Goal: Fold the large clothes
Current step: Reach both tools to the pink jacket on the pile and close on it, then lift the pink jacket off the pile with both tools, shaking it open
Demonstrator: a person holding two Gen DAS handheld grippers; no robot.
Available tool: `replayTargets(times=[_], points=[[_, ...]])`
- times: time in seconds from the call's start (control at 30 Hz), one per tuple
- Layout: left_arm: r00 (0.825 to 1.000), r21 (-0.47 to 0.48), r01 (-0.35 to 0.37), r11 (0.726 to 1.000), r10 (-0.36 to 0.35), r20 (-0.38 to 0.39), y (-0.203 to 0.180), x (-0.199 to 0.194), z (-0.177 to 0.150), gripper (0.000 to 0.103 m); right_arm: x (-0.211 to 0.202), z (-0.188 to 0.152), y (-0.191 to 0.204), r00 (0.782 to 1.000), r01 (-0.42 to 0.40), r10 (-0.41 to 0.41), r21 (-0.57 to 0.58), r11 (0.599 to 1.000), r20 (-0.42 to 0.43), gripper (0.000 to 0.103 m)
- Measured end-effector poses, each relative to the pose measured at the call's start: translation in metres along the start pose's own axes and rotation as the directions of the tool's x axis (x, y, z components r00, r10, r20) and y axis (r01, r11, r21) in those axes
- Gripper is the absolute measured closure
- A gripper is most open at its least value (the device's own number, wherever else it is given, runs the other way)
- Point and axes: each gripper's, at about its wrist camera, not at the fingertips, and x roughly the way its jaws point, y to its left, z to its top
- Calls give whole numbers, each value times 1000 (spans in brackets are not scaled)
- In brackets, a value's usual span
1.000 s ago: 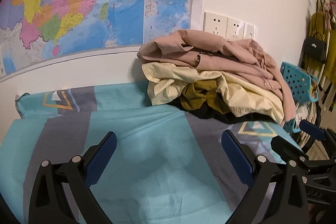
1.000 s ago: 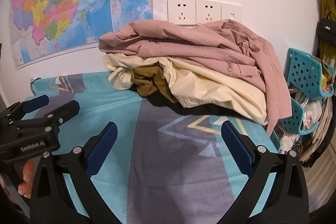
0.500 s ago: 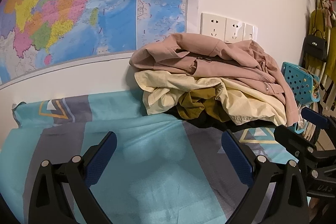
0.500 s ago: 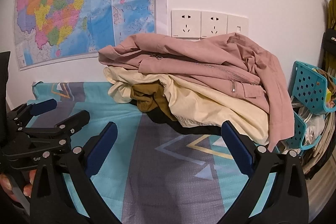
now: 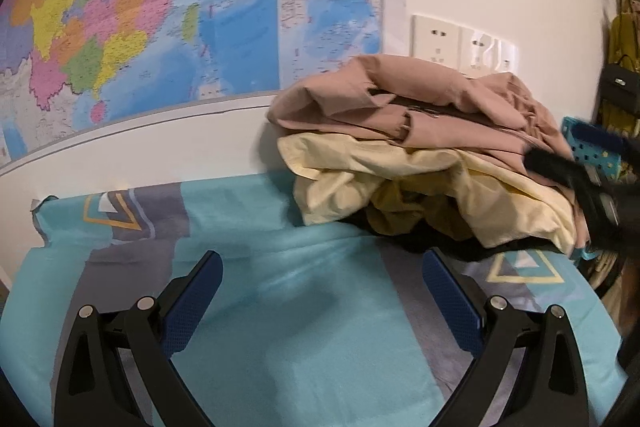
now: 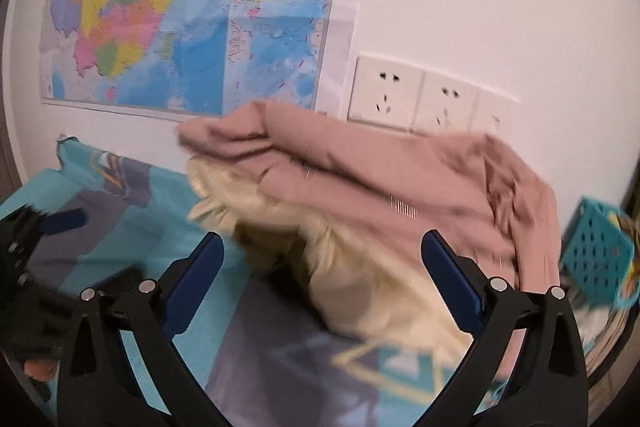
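A pile of clothes lies against the wall on a teal and grey sheet (image 5: 320,327): a pink jacket (image 5: 420,107) on top, a cream garment (image 5: 400,171) under it, an olive one (image 5: 404,211) below. My left gripper (image 5: 320,299) is open and empty above the sheet, short of the pile. My right gripper (image 6: 320,279) is open and empty, close in front of the pink jacket (image 6: 380,179) and the cream garment (image 6: 360,267). The right gripper also shows blurred at the pile's right side in the left wrist view (image 5: 580,183).
A coloured map (image 5: 160,7) and white wall sockets (image 5: 460,43) are on the wall behind the pile. A teal perforated basket (image 6: 600,251) stands right of the pile at the bed edge. Bags hang at the far right (image 5: 620,67).
My right gripper has moved forward and up toward the pile, which now fills its view. My left gripper has shifted a little closer. Both stay open.
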Motion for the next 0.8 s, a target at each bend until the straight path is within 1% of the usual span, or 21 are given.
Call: replayTargets(times=[0.07, 0.1, 0.13, 0.2, 0.27, 0.33, 0.37, 0.43, 0.47, 0.5, 0.53, 0.57, 0.6, 0.67, 0.7, 0.73, 0.8], points=[[1000, -4, -18, 1000, 18, -5, 5, 6, 2, 7, 24, 19, -2, 1000, 24, -24, -50, 998, -11, 10], [1000, -6, -23, 1000, 23, -11, 7, 9, 3, 7, 34, 26, -3, 999, 38, -39, -77, 996, -14, 15], [1000, -9, -28, 1000, 28, -15, 10, 12, 3, 7, 48, 35, -4, 999, 31, -34, -109, 994, -24, 18], [999, -18, -39, 999, 39, -25, 14, 18, 3, 7, 68, 43, -5, 998, 22, -28, -136, 990, -49, 23], [998, -25, -46, 999, 45, -34, 18, 24, 3, 7, 90, 51, -5, 997, -2, -11, -162, 987, -82, 24], [998, -23, -54, 998, 53, -44, 21, 30, 2, 7, 103, 55, -4, 996, -17, 1, -180, 984, -89, 25], [997, -22, -60, 998, 59, -46, 22, 33, 2, 7, 109, 57, -3, 995, -40, 22, -196, 980, -94, 27], [996, -23, -64, 998, 63, -60, 25, 40, 2, 7, 121, 61, -1, 993, -47, 19, -232, 972, -119, 48], [996, -24, -68, 997, 67, -63, 26, 43, 3, 7, 125, 62, -1, 991, -64, 32, -245, 967, -134, 57], [995, -23, -75, 997, 74, -67, 27, 46, 3, 7, 127, 65, -2, 988, -91, 56, -248, 964, -147, 80], [995, -21, -77, 997, 76, -70, 28, 48, 3, 7, 126, 69, -5, 988, -79, 43, -249, 965, -146, 87], [994, -20, -80, 997, 79, -71, 30, 51, 3, 7, 119, 75, -9, 990, -83, 52, -241, 967, -133, 88], [994, -17, -83, 996, 82, -71, 31, 54, 4, 7, 107, 85, -19, 991, -104, 84, -208, 973, -105, 91], [995, -7, -78, 997, 78, -65, 33, 58, 7, 7, 80, 103, -37, 991, -128, 121, -153, 980, -52, 92], [996, 2, -75, 997, 75, -47, 34, 60, 9, 7, 59, 117, -52, 992, -128, 128, -126, 984, -1, 92], [998, 9, -66, 998, 66, -23, 35, 60, 12, 7, 46, 127, -62, 991, -127, 131, -103, 986, 23, 93], [999, 18, -27, 999, 26, 24, 35, 60, 18, 7, 16, 148, -87, 987, -134, 139, -61, 989, 84, 93]])
